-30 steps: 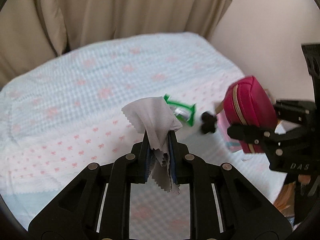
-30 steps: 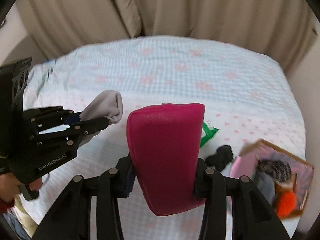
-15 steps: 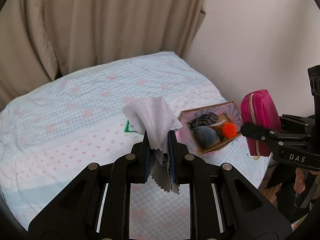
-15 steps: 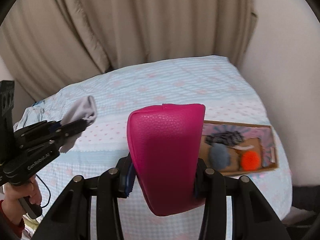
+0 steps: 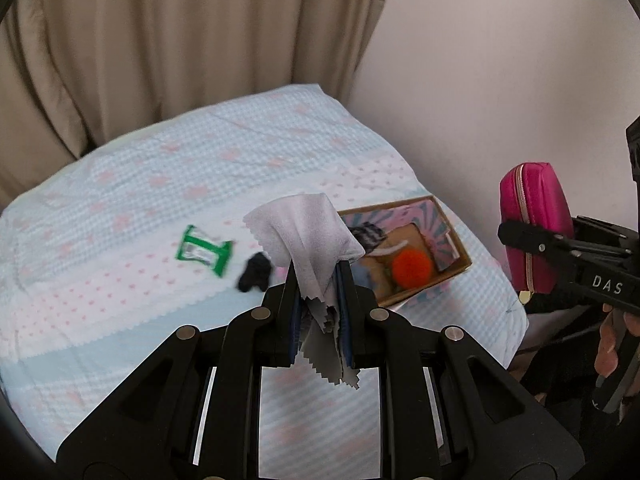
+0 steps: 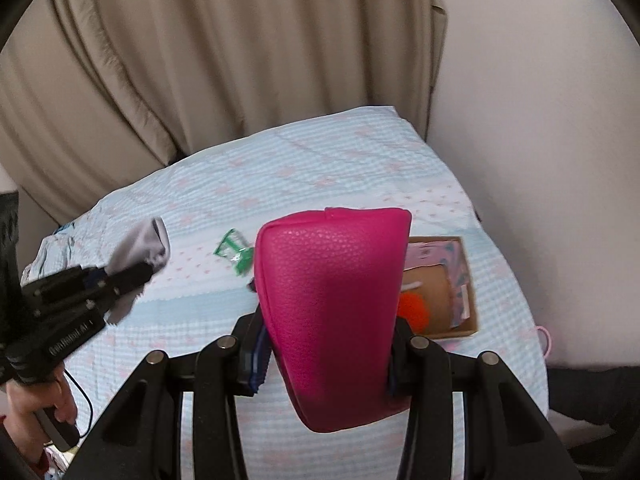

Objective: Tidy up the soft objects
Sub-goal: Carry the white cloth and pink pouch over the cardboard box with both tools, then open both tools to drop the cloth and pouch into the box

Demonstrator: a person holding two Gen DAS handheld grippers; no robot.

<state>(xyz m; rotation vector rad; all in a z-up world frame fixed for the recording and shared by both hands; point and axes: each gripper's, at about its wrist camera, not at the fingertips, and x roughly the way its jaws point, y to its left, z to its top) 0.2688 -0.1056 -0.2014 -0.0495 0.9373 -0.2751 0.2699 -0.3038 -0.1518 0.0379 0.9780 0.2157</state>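
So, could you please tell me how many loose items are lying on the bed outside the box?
2: a green packet and, just right of it, a small black item near the box. The held cloth and pouch may hide others.

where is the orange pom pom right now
The orange pom pom lies inside the cardboard box near the bed's right edge, just right of the grey cloth in the left wrist view.

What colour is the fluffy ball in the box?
Bright orange pom-pom, clearest in the left wrist view.
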